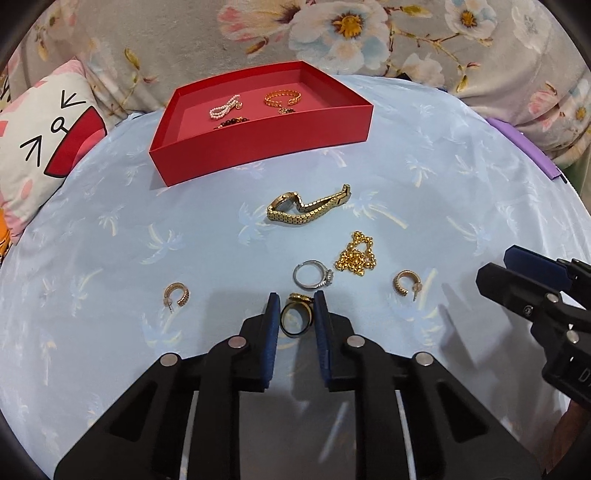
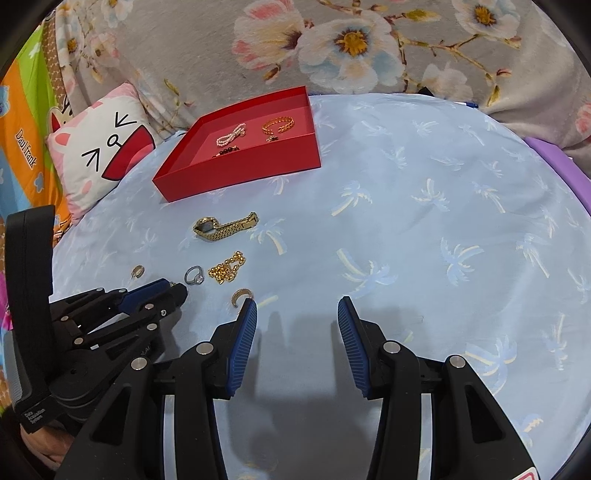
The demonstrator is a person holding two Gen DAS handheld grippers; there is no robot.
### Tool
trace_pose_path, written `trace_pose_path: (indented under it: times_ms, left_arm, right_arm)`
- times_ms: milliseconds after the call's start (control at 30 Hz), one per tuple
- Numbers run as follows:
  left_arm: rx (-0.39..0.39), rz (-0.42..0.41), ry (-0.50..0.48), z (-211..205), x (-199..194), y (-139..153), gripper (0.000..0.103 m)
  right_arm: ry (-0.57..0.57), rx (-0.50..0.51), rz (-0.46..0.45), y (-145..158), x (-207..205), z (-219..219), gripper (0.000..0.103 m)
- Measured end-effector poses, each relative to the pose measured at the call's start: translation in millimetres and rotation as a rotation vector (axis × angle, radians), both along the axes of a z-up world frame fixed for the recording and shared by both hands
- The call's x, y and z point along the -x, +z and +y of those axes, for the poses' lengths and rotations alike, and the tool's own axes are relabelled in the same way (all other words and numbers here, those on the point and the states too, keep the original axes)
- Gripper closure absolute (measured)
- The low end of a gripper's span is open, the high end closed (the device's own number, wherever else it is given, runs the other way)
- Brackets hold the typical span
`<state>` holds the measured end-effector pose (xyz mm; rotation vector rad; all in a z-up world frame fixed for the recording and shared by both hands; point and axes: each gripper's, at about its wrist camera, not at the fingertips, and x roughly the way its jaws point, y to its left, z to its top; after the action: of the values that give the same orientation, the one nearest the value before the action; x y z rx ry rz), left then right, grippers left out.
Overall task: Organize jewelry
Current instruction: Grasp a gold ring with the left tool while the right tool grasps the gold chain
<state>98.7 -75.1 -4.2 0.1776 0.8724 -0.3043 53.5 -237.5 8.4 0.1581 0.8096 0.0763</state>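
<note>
My left gripper (image 1: pixel 295 308) is shut on a gold and black ring (image 1: pixel 295 321), low over the blue cloth; it also shows in the right wrist view (image 2: pixel 166 288). Beyond it lie a silver ring (image 1: pixel 314 275), a gold bead chain (image 1: pixel 356 256), a gold watch (image 1: pixel 306 208) and two gold hoop earrings (image 1: pixel 176 295) (image 1: pixel 404 282). A red tray (image 1: pixel 258 147) at the back holds a pearl bracelet (image 1: pixel 225 107), a gold bangle (image 1: pixel 282 98) and dark beads. My right gripper (image 2: pixel 297 317) is open and empty, next to one hoop earring (image 2: pixel 241 295).
The blue palm-print cloth (image 2: pixel 424 221) covers the table. A cartoon cushion (image 1: pixel 40 147) lies at the left. A floral blanket (image 1: pixel 332 33) runs along the back. A purple edge (image 1: pixel 524 144) shows at the right.
</note>
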Motion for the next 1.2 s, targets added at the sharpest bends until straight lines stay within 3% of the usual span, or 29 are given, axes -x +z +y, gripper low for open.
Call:
trace_pose_path:
  times_ms: [100, 533, 867, 967, 1133, 1167, 1200]
  left_arm:
    - [0.017, 0.006, -0.001, 7, 1, 3, 0.091]
    - [0.103, -0.028, 0.078, 69, -1, 27, 0.091]
    - [0.137, -0.010, 0.113, 87, -8, 20, 0.091]
    - [0.138, -0.005, 0.111, 88, -8, 18, 0.091]
    - [0.142, 0.003, 0.108, 89, -9, 16, 0.091]
    - [0.142, 0.002, 0.109, 89, -9, 16, 0.091]
    - [0.143, 0.002, 0.110, 89, -9, 16, 0.091]
  right_arm:
    - [0.021, -0.001, 0.003, 0, -2, 4, 0.057]
    - [0.172, 0.068, 0.019, 5, -36, 50, 0.063]
    - [0.196, 0.106, 0.085, -19, -63, 68, 0.085]
    - [0.193, 0.126, 0.076, -20, -65, 70, 0.092]
    - [0.192, 0.109, 0.068, -19, -67, 67, 0.094]
    - [0.192, 0.106, 0.063, -18, -66, 67, 0.103]
    - [0.192, 0.104, 0.057, -15, -65, 66, 0.102]
